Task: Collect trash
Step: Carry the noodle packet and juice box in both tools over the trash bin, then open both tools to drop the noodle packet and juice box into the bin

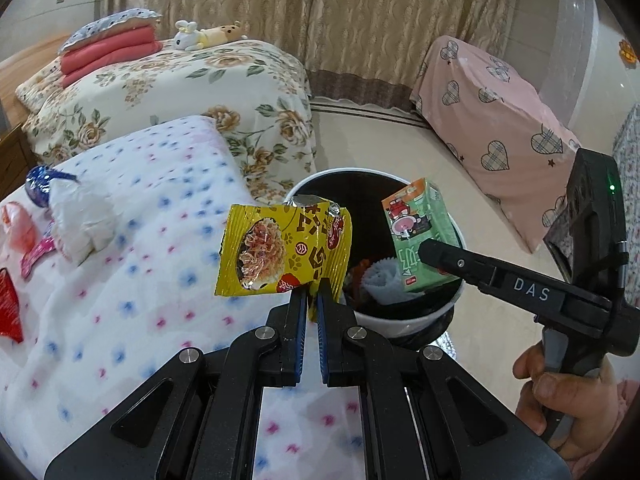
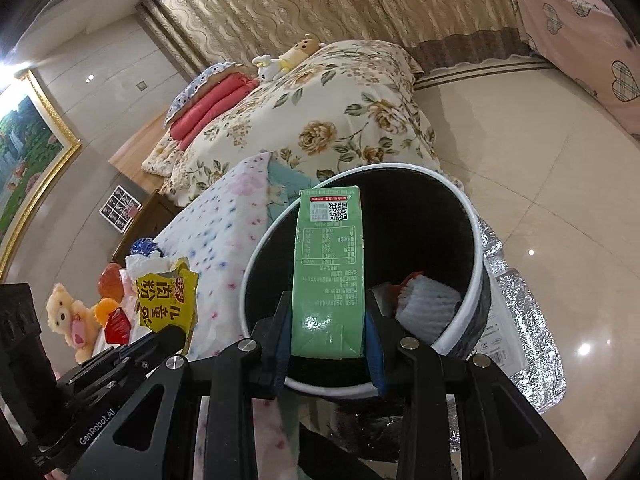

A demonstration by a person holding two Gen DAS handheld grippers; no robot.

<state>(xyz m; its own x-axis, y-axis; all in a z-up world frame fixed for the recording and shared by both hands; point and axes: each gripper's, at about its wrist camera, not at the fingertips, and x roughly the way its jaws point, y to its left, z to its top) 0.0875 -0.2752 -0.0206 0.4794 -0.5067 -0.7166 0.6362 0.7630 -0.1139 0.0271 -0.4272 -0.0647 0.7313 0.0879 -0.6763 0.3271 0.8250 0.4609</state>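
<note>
Two hand-held grippers, each carrying one piece of trash. The left gripper (image 1: 313,300) is clamped tight on the lower corner of one yellow snack wrapper (image 1: 282,250), which hangs in the air between the dotted blanket (image 1: 140,240) and the trash bin (image 1: 404,322), at the bin's near-left rim. The right gripper (image 2: 328,336) grips one green drink carton (image 2: 329,272) by its two sides, lower end at the pads; the carton is held over the bin's open mouth, tilted, its barcode end farthest from the camera. One person's hand (image 1: 560,396) holds the right gripper's handle.

One bin, white-rimmed and dark inside, stands on the tiled floor just beside the blanket-covered surface. Inside it lies one white foam net sleeve (image 2: 424,308) with a scrap of orange-red beside it.

Still on the blanket, at its far left: one crumpled white tissue (image 1: 80,220), one blue wrapper (image 1: 42,186), one red wrapper (image 1: 10,312) and one pink wrapper (image 1: 36,258).
</note>
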